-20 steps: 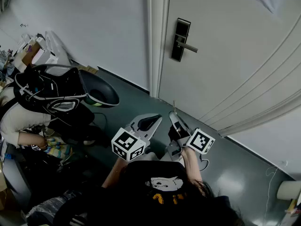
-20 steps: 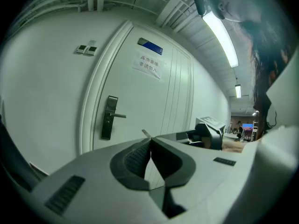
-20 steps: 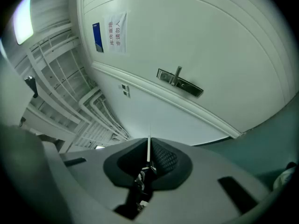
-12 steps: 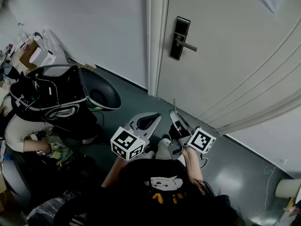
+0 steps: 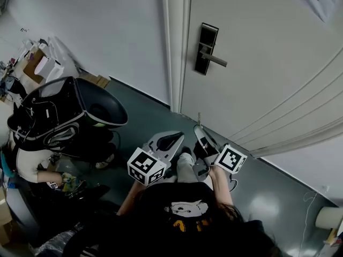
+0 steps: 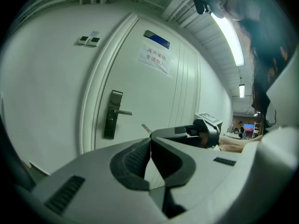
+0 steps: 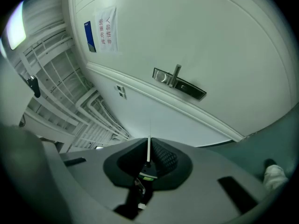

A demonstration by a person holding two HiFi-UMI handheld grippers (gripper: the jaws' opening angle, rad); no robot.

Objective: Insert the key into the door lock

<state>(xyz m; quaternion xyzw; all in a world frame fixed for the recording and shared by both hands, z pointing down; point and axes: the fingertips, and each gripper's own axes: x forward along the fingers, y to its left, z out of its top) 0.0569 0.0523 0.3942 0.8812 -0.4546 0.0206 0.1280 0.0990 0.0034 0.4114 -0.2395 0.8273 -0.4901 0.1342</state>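
A: What are the right gripper's (image 5: 196, 129) jaws doing?

B: Clenched on the key (image 7: 148, 152). Its thin blade stands straight up from between the pads and pokes out past the jaw tips.

A: And the left gripper (image 6: 150, 140)?

B: Its jaws are pressed together with nothing between them.

A: How are the two held?

B: Low, in front of the person's body, side by side and close together, both pointing at the door (image 5: 262, 74). In the head view the right forearm (image 5: 218, 183) reaches forward behind its marker cube. The lock sits slanted in the right gripper view, so that gripper is rolled to one side.

A: Where is the lock (image 5: 206, 48) relative to the key?

B: Well apart from it. In the head view it sits on the door above the blade's tip, with bare door panel and floor (image 5: 144, 114) between. In the right gripper view it lies above and a little right of the blade, its lever sticking out.
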